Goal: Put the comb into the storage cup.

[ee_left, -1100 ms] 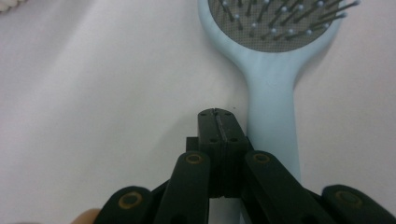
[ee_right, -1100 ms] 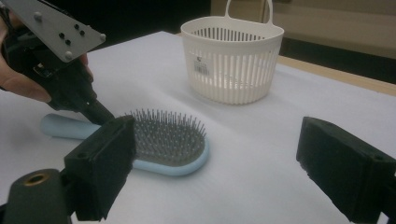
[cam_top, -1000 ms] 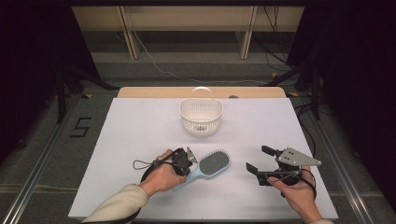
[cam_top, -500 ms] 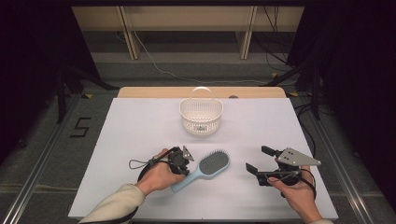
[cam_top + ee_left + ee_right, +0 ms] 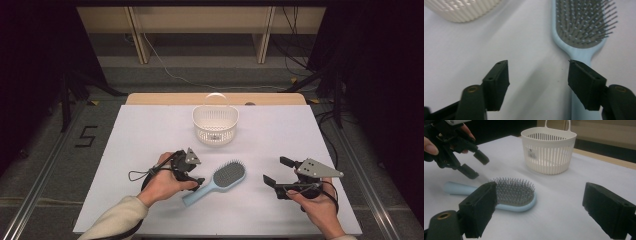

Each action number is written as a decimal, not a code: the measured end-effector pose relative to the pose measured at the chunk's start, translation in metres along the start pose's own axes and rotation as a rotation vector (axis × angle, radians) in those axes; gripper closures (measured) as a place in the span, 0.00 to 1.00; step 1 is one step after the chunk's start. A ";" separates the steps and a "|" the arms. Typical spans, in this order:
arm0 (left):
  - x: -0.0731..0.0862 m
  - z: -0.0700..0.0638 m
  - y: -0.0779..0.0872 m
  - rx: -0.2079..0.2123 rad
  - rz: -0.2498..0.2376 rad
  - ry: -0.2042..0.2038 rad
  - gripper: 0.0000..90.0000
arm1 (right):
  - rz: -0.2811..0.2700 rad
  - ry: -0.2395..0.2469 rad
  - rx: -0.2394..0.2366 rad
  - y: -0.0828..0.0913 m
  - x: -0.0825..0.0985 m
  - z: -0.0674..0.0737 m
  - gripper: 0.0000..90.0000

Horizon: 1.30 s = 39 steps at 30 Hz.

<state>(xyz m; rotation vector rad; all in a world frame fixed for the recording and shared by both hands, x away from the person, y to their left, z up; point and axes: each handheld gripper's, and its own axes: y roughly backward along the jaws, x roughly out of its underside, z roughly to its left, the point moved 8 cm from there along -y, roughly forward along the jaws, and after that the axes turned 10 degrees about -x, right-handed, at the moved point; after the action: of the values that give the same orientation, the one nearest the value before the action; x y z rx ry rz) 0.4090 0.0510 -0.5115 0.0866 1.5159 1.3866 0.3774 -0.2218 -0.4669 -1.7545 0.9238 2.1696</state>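
The hairbrush (image 5: pixel 220 181) is a pale blue paddle brush with a broad oval head, a grey cushion set thick with fine grey bristles that point up, and a smooth rounded handle of the same blue. It lies flat on the white worktop (image 5: pixel 150 135), near the person's side, its head angled toward the far right and its handle toward the near left. Behind it, well apart, stands a white slotted basket (image 5: pixel 215 124) with a loop handle; a small white label with dark print sits on the basket wall, too small to read. On the floor left of the worktop a dark "5" (image 5: pixel 86 136) is marked. The left tongs (image 5: pixel 191 172) hang just above the brush handle, at its near end; in the left gripper view (image 5: pixel 537 82) their jaws have just been opening and stand released, with bare worktop between them and the handle passing under the one black jaw that is on the right of that view, the pads not pressing on it. From the right gripper view the left tongs (image 5: pixel 475 165) sit over the handle's end, clear of the brush (image 5: pixel 509 195). The right tongs (image 5: pixel 276 171) rest low over the worktop to the right of the brush head, near it but apart, jaws spread wide and released, nothing between them.
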 end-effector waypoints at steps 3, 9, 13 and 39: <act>0.000 0.005 0.004 -0.018 -0.030 0.020 0.28 | 0.001 0.000 0.001 0.000 0.000 0.000 0.15; -0.003 0.008 0.016 -0.004 -0.127 0.051 0.17 | 0.001 0.001 0.000 0.000 0.000 0.000 0.15; -0.001 0.009 0.022 0.005 -0.156 0.057 0.11 | 0.001 0.002 -0.001 0.000 0.000 0.000 0.15; 0.002 0.011 0.037 0.035 -0.217 0.072 0.01 | -0.012 0.006 -0.013 0.001 -0.002 0.001 0.15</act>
<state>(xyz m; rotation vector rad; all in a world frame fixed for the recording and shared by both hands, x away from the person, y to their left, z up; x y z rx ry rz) 0.3958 0.0721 -0.4821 -0.1053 1.5599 1.2017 0.3765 -0.2220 -0.4644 -1.7684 0.9005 2.1694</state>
